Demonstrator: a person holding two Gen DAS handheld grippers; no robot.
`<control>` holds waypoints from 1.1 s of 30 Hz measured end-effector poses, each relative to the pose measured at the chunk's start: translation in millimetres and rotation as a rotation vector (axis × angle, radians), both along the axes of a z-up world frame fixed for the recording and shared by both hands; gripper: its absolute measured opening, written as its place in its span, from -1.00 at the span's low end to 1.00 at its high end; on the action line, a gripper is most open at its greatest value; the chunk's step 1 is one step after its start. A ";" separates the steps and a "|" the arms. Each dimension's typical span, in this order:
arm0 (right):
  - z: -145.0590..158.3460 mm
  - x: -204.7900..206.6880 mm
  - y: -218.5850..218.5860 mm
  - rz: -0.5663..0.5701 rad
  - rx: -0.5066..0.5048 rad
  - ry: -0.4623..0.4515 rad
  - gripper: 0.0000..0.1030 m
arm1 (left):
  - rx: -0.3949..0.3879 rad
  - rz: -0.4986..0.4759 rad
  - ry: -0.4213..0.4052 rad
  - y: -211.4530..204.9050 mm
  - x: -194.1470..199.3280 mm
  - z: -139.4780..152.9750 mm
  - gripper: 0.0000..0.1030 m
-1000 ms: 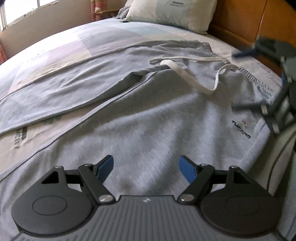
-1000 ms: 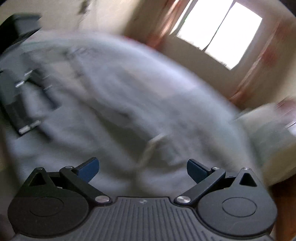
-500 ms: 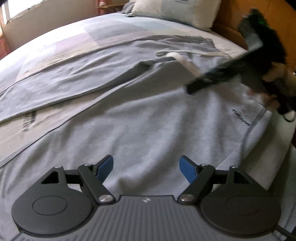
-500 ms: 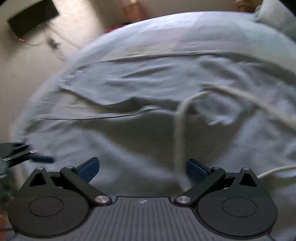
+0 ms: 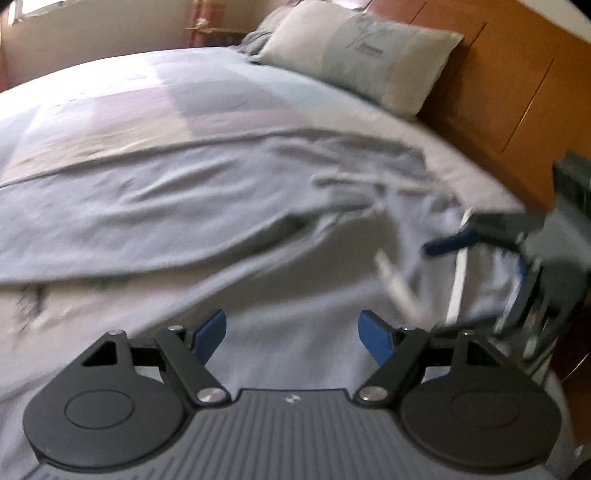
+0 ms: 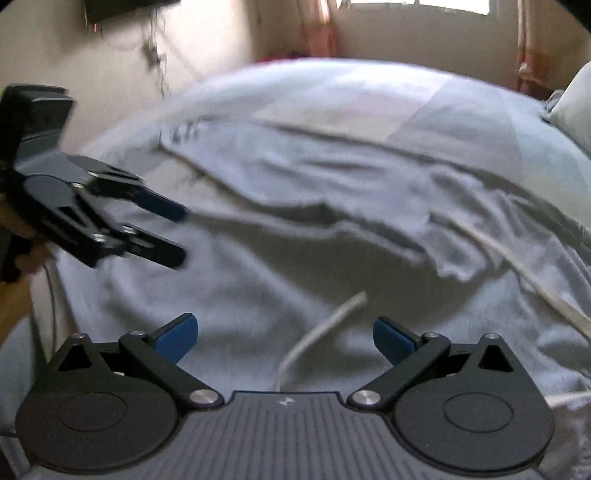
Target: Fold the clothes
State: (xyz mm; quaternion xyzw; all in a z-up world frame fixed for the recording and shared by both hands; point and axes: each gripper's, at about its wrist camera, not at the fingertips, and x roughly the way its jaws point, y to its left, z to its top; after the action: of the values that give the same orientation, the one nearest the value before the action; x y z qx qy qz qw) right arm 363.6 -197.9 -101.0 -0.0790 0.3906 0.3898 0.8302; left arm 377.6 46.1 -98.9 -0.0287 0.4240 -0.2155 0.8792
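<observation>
Grey sweatpants (image 5: 184, 221) lie spread across the bed, their waistband end rumpled near a white drawstring (image 5: 458, 280). My left gripper (image 5: 293, 334) hovers open over the near leg with nothing between its blue pads. My right gripper (image 5: 480, 266) is at the right by the waistband, blurred. In the right wrist view my right gripper (image 6: 284, 338) is open above the sweatpants (image 6: 295, 184), and a drawstring end (image 6: 325, 325) lies between its fingers without being gripped. The left gripper (image 6: 181, 236) shows at the left, held by a hand, its jaws apart.
A pillow (image 5: 362, 55) lies at the head of the bed against a wooden headboard (image 5: 498, 74). The patterned bedsheet (image 5: 110, 103) stretches beyond the sweatpants. A dark screen (image 6: 122, 7) hangs on the wall past the foot of the bed, with cables below it.
The right gripper has swung round from facing the window to low over the waistband. The left view has tilted up towards the pillow. The waistband and drawstring look more rumpled. Both grippers stay open.
</observation>
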 end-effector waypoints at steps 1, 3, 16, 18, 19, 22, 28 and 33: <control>-2.9 2.6 1.2 -0.006 0.014 -0.003 1.00 | -0.025 -0.009 0.006 -5.0 11.6 -1.6 0.53; -8.7 7.7 3.6 -0.019 0.042 -0.010 1.00 | -0.075 -0.021 0.025 -14.7 34.1 -7.0 0.53; -37.4 -7.0 7.3 0.010 0.045 -0.070 1.00 | -0.461 0.010 0.176 -25.8 113.8 -54.5 0.57; -36.9 -3.6 9.0 0.022 0.043 -0.064 1.00 | -0.540 0.023 0.154 -22.2 119.0 -48.4 0.57; -35.5 -1.3 9.2 0.022 0.046 -0.061 1.00 | -0.557 0.027 0.137 -21.8 121.1 -44.0 0.57; -24.9 7.9 3.2 -0.040 0.103 -0.091 1.00 | -0.594 0.030 0.104 -21.5 125.4 -31.6 0.57; -28.0 54.4 10.1 -0.119 0.217 -0.022 1.00 | -0.602 0.001 0.084 -20.4 123.3 -18.5 0.57; -41.6 66.7 19.1 -0.132 0.179 0.011 1.00 | -0.592 -0.018 0.087 -16.2 114.6 -16.8 0.57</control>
State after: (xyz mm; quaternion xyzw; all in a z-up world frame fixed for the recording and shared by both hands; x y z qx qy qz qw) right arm 430.2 -178.8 -142.6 0.0236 0.3632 0.3682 0.8556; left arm 492.3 29.9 -115.7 -0.2892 0.3803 -0.3362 0.8116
